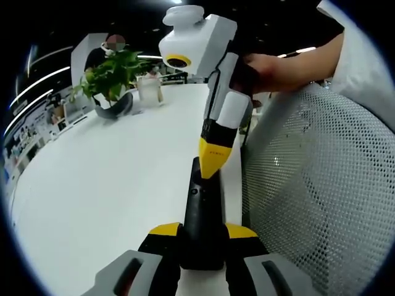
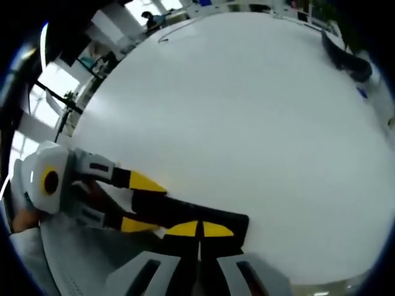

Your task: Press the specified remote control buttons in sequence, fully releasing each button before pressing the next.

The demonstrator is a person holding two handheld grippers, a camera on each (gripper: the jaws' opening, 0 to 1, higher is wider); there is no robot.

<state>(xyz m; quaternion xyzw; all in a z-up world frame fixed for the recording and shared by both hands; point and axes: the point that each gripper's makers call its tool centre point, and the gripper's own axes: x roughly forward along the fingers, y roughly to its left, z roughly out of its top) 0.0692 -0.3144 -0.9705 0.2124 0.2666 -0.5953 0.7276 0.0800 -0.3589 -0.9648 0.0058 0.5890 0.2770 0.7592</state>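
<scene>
The left gripper (image 1: 203, 237) clamped the slim black plastic remote control (image 1: 202, 216) while the right gripper (image 2: 199, 229), jaws shut together, should press straight down on 1 button.

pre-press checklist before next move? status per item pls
1. Left claw clamped on the remote: ok.
2. Right claw shut, yellow tip on the remote's face: ok.
3. Which button is under the tip: cannot tell.
4. Button fully released: cannot tell, tip looks in contact.
5. Remote over the white table, in both views: ok.
6. Potted plant and mesh chair back apart from the claws: ok.
</scene>
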